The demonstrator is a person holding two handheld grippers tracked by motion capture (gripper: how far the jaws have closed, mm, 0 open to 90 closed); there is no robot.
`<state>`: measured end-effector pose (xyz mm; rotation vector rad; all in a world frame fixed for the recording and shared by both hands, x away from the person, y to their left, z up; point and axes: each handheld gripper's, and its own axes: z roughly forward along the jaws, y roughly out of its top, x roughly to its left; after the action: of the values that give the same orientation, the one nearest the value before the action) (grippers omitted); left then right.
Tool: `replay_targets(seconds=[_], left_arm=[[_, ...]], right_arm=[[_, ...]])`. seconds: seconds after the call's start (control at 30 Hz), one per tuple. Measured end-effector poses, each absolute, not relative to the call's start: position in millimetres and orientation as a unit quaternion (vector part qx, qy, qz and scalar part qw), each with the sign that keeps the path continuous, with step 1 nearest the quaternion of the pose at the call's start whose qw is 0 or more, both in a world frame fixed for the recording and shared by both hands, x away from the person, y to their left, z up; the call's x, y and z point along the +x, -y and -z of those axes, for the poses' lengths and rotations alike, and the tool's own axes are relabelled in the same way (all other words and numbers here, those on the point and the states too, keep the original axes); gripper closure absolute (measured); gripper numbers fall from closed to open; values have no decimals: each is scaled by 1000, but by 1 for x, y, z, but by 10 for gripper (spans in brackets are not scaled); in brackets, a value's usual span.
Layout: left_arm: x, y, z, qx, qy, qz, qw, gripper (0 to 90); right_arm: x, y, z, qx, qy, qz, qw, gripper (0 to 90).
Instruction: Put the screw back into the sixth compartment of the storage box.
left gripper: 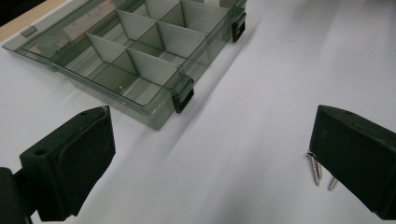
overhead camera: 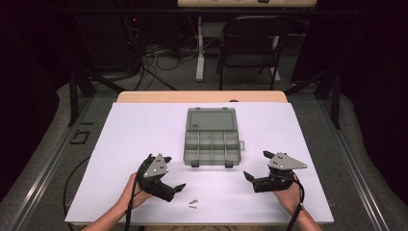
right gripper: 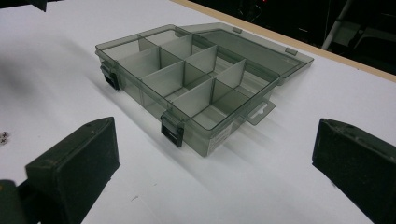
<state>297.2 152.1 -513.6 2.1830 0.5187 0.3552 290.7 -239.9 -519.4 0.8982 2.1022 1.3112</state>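
Item: two screws (overhead camera: 193, 204), loose on the white desk (overhead camera: 134, 130) near its front edge, between left gripper (overhead camera: 179, 187) and right gripper (overhead camera: 247, 176), both spread wide and empty; open compartment box (overhead camera: 211, 147) beyond, lid back, presumably to receive them.

White sheet over the table (overhead camera: 144, 144), pale wood edging at twelve o'clock. The compartment box (overhead camera: 211, 144) is smoky translucent grey, with two black latches (left gripper: 183, 95) on its front. Silver screws (overhead camera: 193, 204) glint at six o'clock. The left gripper (overhead camera: 179, 187) is black with a grey three-cornered plate; the right gripper (overhead camera: 248, 176) wears the same black and grey. Fingers (right gripper: 74, 168) matte black.
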Motion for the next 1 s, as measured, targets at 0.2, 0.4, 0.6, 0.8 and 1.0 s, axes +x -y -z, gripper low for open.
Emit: replay_targets(seconds=[0.2, 0.4, 0.6, 0.8, 1.0], left_arm=[[294, -147, 513, 882, -194, -132, 409, 1], [289, -142, 513, 889, -184, -127, 399, 0], [286, -137, 513, 897, -173, -118, 388, 0], [283, -131, 515, 904, -168, -109, 378, 0], [283, -126, 518, 916, -158, -93, 358, 12]], right_arm=[[292, 241, 520, 328, -773, -482, 251, 0], [292, 240, 520, 329, -773, -480, 251, 0], [293, 240, 521, 330, -774, -479, 251, 0], [293, 239, 521, 328, -776, -478, 250, 0], [293, 240, 521, 328, -778, -475, 249, 0]])
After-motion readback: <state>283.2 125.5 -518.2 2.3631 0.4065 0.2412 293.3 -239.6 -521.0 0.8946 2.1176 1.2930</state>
